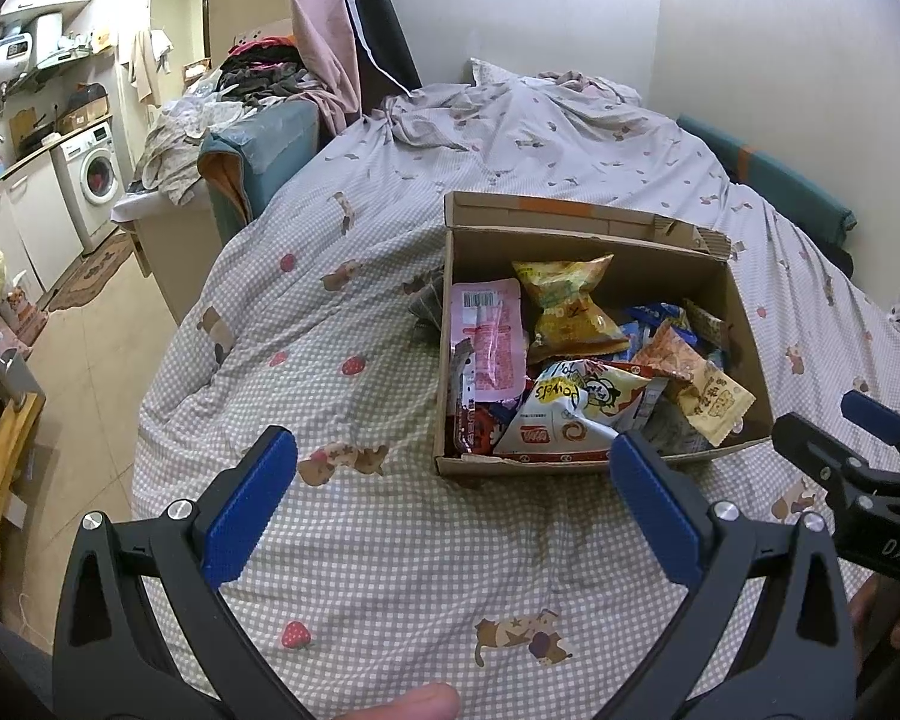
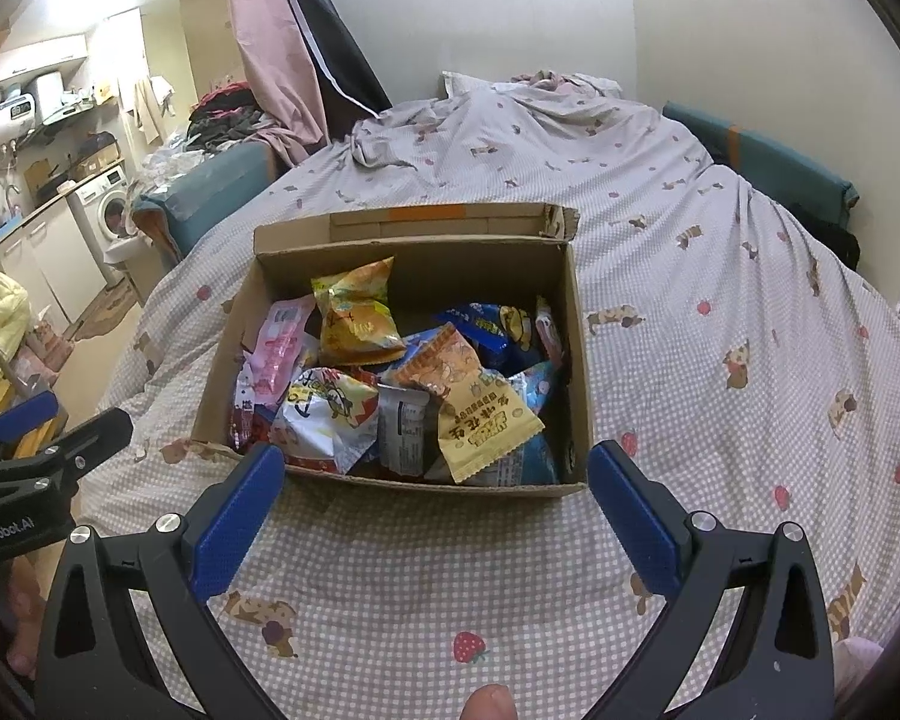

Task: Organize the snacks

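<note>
Since the cardboard box (image 2: pixel 576 360) of snack packets (image 2: pixel 486 420) sits on the bed (image 2: pixel 720 360) dead ahead of our right gripper (image 2: pixel 435 498), we'd reach with that one; the left gripper (image 1: pixel 453 480) sits off to its side, both spread wide and empty.

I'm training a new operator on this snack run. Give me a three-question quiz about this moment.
1. True or false: the left gripper is shut on a snack.
2. Where does the cardboard box sit? A) on the floor B) on the checked bed cover C) on the washing machine
3. Fill in: the yellow snack bag leans near the box's ___ wall.

Key:
1. False; both the left gripper and the right gripper are open and empty, short of the box.
2. B
3. far
</note>
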`<state>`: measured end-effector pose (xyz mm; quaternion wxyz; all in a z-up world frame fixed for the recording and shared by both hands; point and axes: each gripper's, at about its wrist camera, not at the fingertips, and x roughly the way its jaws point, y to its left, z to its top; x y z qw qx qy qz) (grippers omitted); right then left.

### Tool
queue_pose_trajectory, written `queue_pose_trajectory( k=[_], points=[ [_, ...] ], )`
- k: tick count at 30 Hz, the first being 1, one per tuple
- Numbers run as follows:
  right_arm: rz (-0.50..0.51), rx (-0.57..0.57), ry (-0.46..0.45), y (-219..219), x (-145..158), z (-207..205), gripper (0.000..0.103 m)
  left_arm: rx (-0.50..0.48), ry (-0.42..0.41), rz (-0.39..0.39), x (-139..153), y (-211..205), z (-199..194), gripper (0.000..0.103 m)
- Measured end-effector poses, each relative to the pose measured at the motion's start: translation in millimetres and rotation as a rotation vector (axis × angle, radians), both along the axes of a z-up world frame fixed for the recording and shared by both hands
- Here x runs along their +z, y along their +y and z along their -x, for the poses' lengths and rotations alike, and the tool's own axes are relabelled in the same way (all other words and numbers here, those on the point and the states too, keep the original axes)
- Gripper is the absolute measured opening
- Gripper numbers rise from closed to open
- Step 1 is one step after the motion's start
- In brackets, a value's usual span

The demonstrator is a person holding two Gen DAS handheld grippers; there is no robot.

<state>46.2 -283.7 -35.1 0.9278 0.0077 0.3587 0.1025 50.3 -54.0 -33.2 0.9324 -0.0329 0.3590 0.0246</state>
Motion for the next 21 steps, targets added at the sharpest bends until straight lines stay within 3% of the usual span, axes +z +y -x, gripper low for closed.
queue_pose_trajectory(
  k=[21],
  points=[
    [-0.006, -0.007, -0.008, -3.7, 2.1, 0.2, 0.103, -0.001, 0.009, 0.013, -5.0, 1.3, -1.8, 0.103]
  ],
)
